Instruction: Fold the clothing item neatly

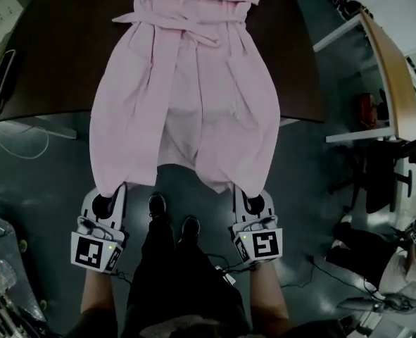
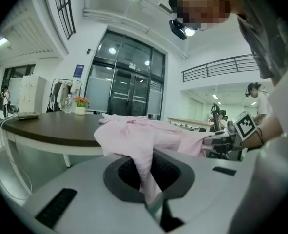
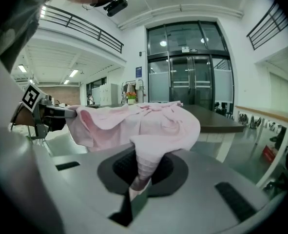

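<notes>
Left claw (image 1: 113, 197) clamped on one hem corner of pink robe (image 1: 193, 83), right claw (image 1: 246, 197) on other corner. Robe's long axis runs straight away from both claws. Upper half lies on dark tabletop (image 1: 53, 48), skirt spans past near edge to claws. Likely fold: hem forward toward collar.

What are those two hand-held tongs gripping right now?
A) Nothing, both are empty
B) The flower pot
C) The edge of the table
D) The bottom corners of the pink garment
D: the left tongs and the right tongs each pinch a bottom corner of the pink garment, whose top lies on the dark table.
</notes>
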### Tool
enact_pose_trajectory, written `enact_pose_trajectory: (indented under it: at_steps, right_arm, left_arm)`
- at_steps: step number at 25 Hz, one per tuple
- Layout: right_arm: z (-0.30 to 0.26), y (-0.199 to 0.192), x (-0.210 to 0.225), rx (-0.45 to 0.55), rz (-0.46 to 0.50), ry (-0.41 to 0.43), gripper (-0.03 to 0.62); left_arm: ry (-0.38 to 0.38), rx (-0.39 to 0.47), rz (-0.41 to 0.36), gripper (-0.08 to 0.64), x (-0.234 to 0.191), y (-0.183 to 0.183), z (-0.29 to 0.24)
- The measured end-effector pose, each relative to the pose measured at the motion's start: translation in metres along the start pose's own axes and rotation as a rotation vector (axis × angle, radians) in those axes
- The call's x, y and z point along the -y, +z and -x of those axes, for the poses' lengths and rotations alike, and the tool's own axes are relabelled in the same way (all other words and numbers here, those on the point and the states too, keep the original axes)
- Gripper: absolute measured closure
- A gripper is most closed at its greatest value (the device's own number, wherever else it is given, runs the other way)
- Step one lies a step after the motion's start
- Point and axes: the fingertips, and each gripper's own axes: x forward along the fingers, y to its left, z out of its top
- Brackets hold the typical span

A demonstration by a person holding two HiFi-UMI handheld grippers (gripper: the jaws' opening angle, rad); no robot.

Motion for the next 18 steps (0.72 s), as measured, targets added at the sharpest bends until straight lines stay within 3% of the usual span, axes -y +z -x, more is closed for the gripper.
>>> enact_pose_trajectory:
  at_steps: [6,11,14,18]
  right_arm:
    - [0.000,0.087,0.003,0.016,-0.024,-0.061,0.588]
    - [-0.018,0.153,0.022,0.087,-0.059,-0.128,0.588]
    - [-0.033,0.180,0.021,0.098,-0.080,-0.104,0.588]
    - [-0.057,0.203,0.033,0.104,-0.083,-0.073,0.588]
  left_arm:
    - [-0.077,0.034,0.030,0.537,-0.010,0.083,0.009]
    - [-0.157,0.072,-0.027,0.537,-0.027,0.143,-0.002]
    - [-0.196,0.083,-0.068,0.538,-0.030,0.167,-0.013]
    - [-0.198,0.103,-0.065,0.537,-0.034,0.192,-0.044]
